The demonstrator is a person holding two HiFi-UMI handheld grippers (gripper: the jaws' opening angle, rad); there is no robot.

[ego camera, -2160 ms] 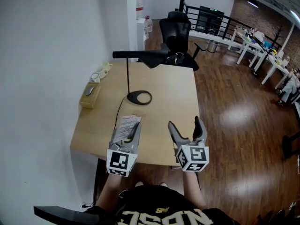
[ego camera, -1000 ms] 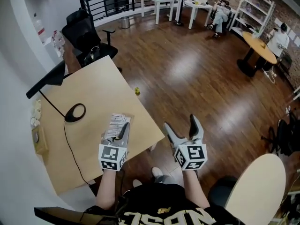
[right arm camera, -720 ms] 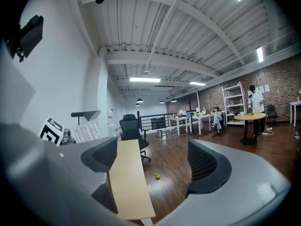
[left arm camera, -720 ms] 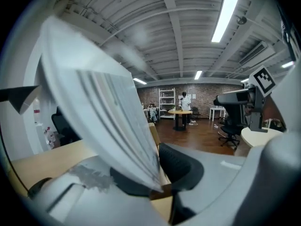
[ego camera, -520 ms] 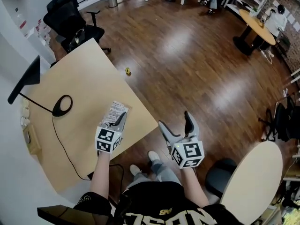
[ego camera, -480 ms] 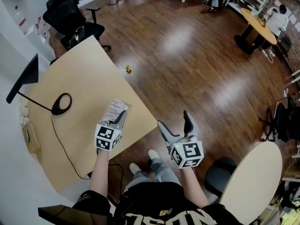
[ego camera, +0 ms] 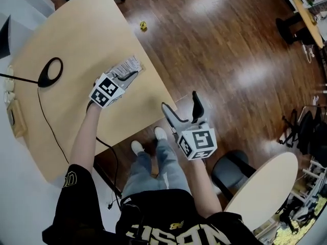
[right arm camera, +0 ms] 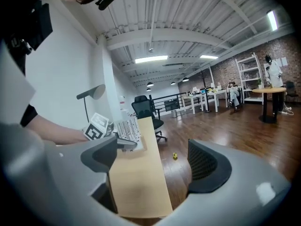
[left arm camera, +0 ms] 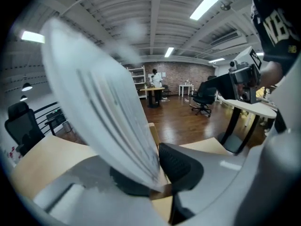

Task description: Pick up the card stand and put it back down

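Observation:
The card stand, a white printed card in a wooden base, is low over the pale wooden table near its right edge. I cannot tell whether it touches the top. My left gripper is shut on it. In the left gripper view the tilted card fills the space between the jaws, and my left gripper clamps it just above the base. My right gripper is open and empty, off the table's corner above the floor. From my right gripper the card stand shows at the left.
A black lamp base with its cable sits on the table's left part, and a small wooden box lies at the far-left edge. A small yellow object is on the wood floor. A round pale table and a stool stand lower right.
Both grippers have come down. The left one still grips the card stand, which now sits lower, close to the tabletop. The head view has tipped further down.

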